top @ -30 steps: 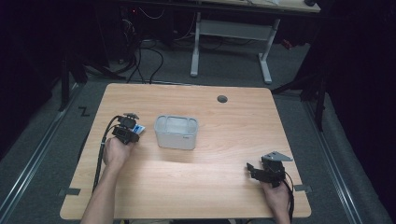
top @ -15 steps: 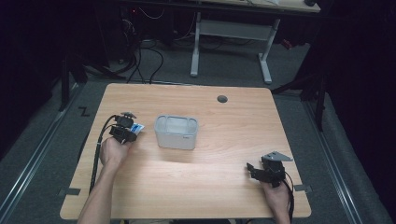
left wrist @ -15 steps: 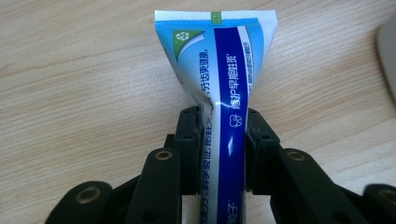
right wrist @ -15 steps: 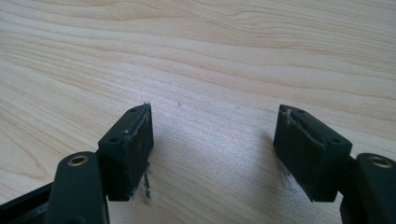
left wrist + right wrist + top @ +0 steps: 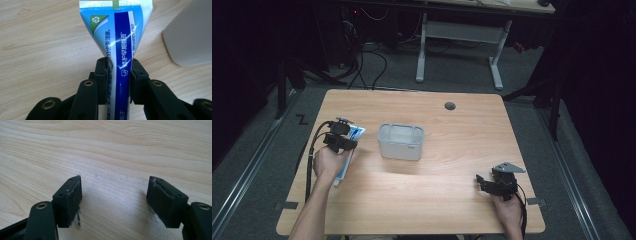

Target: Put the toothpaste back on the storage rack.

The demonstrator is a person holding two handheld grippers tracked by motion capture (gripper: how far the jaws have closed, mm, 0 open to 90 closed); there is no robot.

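Two tools were in your hands at the wooden tabletop [image 5: 452,150]. Your left tool [image 5: 343,137] sat near the tabletop's left edge, and its jaws had just been closing with the toothpaste tube [image 5: 118,45] between them; in the left gripper view the pads [image 5: 104,80] pressed on both sides of the tube, so it was clamped on the tube. That tube was blue and white with a dark blue stripe and printed characters, and its flat crimped end pointed away from you, beyond the jaws, over the wood. In the high view the tube [image 5: 354,134] showed past the tool on the side toward the container, with its other end running back beside your left hand [image 5: 329,162]. I could not tell from these views whether the tube's lower end touched the wood. The translucent grey container [image 5: 401,141] stood just to the right of the tube, near the middle of the tabletop, apart from both tools; its pale wall [image 5: 190,32] showed at the right edge of the left gripper view. Your right tool [image 5: 493,182] rested low near the front right corner, well apart from the container. Its jaws stood wide apart with bare wood between them, and its pads [image 5: 72,197] held nothing.
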